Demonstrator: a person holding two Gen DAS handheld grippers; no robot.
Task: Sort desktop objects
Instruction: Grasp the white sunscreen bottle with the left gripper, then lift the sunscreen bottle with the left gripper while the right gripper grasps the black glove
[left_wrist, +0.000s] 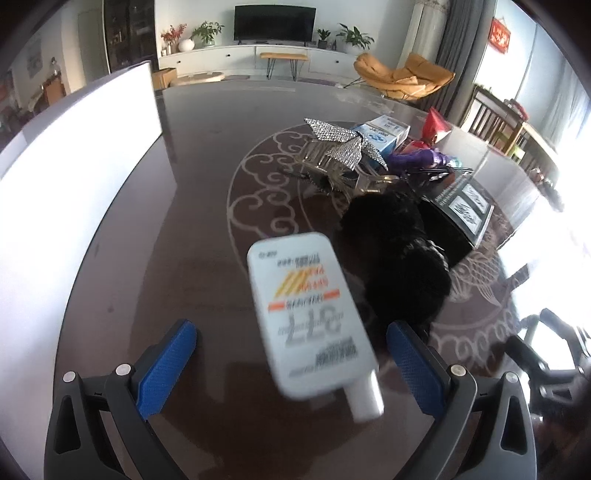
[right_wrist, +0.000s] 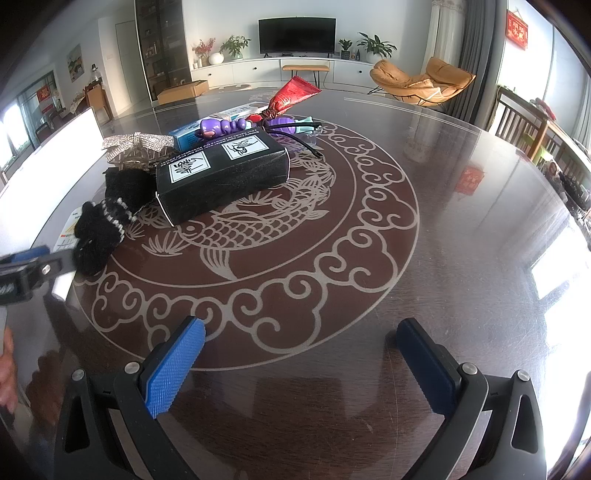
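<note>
A white tube (left_wrist: 314, 314) with orange stripes and black print lies on the dark table between the wide-apart fingers of my open left gripper (left_wrist: 291, 354), cap toward me; it looks blurred. A black knitted glove (left_wrist: 399, 258) lies just right of it, also in the right wrist view (right_wrist: 107, 218). A black box (right_wrist: 221, 177), a rhinestone hair clip (left_wrist: 343, 147), a blue-white carton (left_wrist: 384, 133), a purple toy (right_wrist: 221, 125), a red packet (right_wrist: 295, 92) and glasses (right_wrist: 306, 136) form a pile behind. My right gripper (right_wrist: 299, 354) is open and empty over the table's fish pattern.
A white bin wall (left_wrist: 74, 184) stands at the table's left edge. My left gripper shows at the left edge of the right wrist view (right_wrist: 33, 269). Wooden chairs (right_wrist: 524, 122) stand at the right of the table.
</note>
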